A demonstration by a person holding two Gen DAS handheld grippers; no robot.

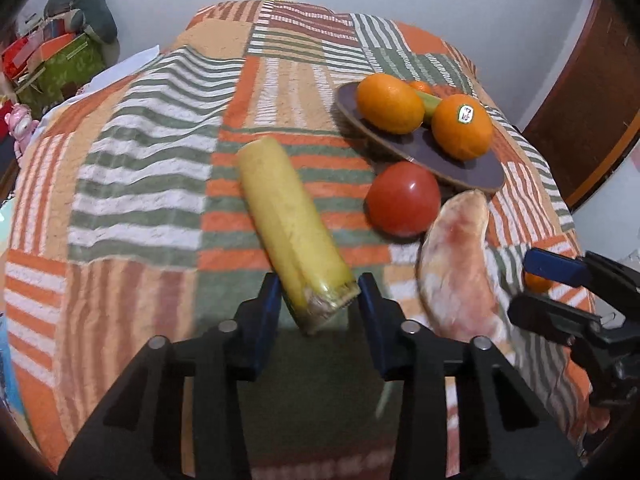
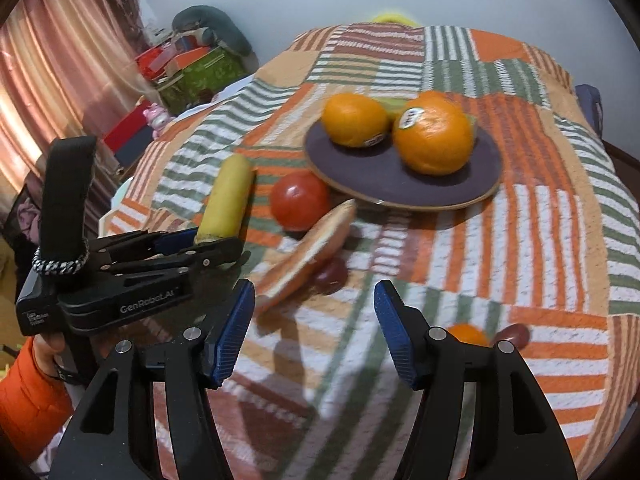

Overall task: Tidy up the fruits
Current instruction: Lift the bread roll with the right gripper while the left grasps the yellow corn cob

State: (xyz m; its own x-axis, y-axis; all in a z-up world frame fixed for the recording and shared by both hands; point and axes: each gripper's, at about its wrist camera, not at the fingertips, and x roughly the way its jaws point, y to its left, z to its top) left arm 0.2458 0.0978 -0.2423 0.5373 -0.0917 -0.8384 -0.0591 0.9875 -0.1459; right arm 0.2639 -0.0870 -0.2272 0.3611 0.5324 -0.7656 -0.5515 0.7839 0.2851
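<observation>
My left gripper [image 1: 318, 300] jaws clamp the banana [image 1: 290, 226] stub end; long axis points away; right gripper [image 2: 314, 332] open, empty.

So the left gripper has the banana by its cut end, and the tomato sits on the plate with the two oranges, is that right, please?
Not quite: the tomato lies on the blanket beside the plate, as the right wrist view shows. The left gripper does have the banana by its cut end, and the two oranges are on the plate.
</observation>
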